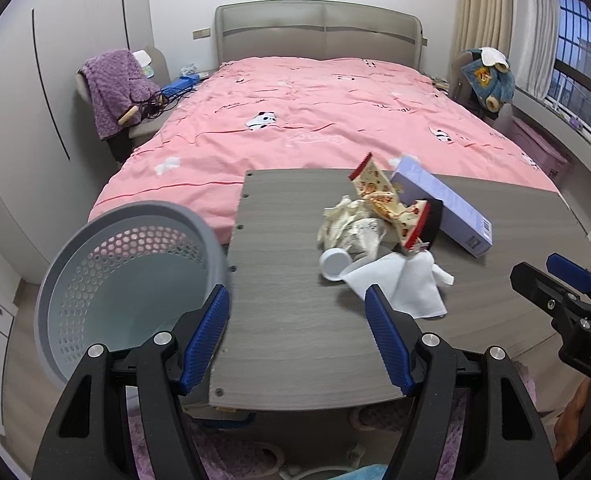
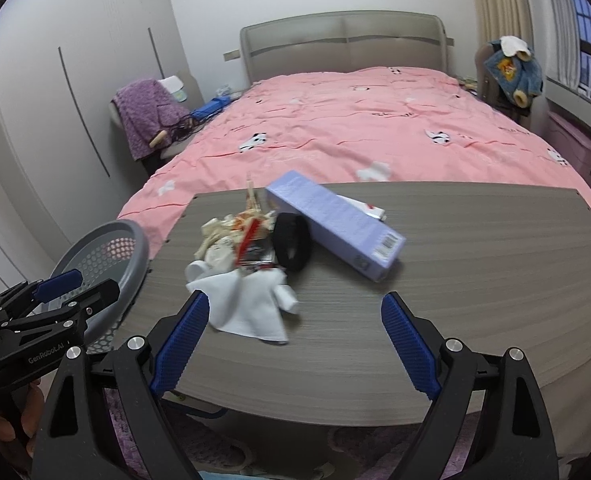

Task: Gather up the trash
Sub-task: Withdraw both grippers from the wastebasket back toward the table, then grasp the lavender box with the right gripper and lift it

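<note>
A pile of trash lies on the grey wooden table [image 1: 287, 320]: a white tissue [image 1: 399, 284], a white cap [image 1: 334, 263], crumpled wrappers [image 1: 351, 224], a red-edged snack packet [image 1: 379, 194], a black band [image 2: 293, 246] and a lilac box [image 1: 443, 206]. A grey perforated bin [image 1: 127, 276] stands off the table's left edge. My left gripper [image 1: 297, 328] is open and empty over the table's near left part. My right gripper [image 2: 295, 340] is open and empty, just short of the tissue [image 2: 247, 304]. The box [image 2: 335, 222] lies behind the pile.
A bed with a pink cover [image 1: 315, 120] stands right behind the table. A chair with a purple blanket [image 1: 115, 88] is at the left and a chair with a blue jacket [image 1: 489, 76] at the right. A purple rug [image 2: 135, 432] lies under the table.
</note>
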Demonstrator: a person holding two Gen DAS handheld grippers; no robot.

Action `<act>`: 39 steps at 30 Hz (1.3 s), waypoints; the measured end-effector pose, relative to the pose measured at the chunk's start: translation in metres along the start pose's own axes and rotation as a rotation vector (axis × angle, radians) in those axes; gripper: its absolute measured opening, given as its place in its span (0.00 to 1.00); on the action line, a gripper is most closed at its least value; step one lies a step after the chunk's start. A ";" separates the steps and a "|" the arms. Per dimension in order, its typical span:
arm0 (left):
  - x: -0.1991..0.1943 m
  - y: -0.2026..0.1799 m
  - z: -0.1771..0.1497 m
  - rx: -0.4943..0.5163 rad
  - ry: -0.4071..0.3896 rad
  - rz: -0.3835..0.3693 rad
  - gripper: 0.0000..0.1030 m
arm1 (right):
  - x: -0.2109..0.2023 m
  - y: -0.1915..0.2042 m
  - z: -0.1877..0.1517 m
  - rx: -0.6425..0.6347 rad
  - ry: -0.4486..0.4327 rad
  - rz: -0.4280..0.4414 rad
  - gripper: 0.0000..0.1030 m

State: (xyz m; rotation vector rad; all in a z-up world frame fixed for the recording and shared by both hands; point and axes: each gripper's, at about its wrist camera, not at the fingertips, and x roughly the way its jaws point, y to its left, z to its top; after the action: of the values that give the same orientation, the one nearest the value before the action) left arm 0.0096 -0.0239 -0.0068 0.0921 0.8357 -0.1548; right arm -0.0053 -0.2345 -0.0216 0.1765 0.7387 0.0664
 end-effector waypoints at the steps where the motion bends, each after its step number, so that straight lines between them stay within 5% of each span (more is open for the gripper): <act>1: 0.000 -0.003 0.001 0.004 0.001 -0.002 0.65 | 0.000 -0.003 0.000 0.006 -0.001 -0.002 0.84; 39: 0.034 -0.047 0.014 0.009 0.029 0.014 0.65 | 0.029 -0.061 0.015 0.000 0.034 -0.012 0.84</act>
State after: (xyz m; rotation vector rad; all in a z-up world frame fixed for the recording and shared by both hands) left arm 0.0343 -0.0754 -0.0232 0.1089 0.8632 -0.1439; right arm 0.0264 -0.2928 -0.0409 0.1711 0.7738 0.0586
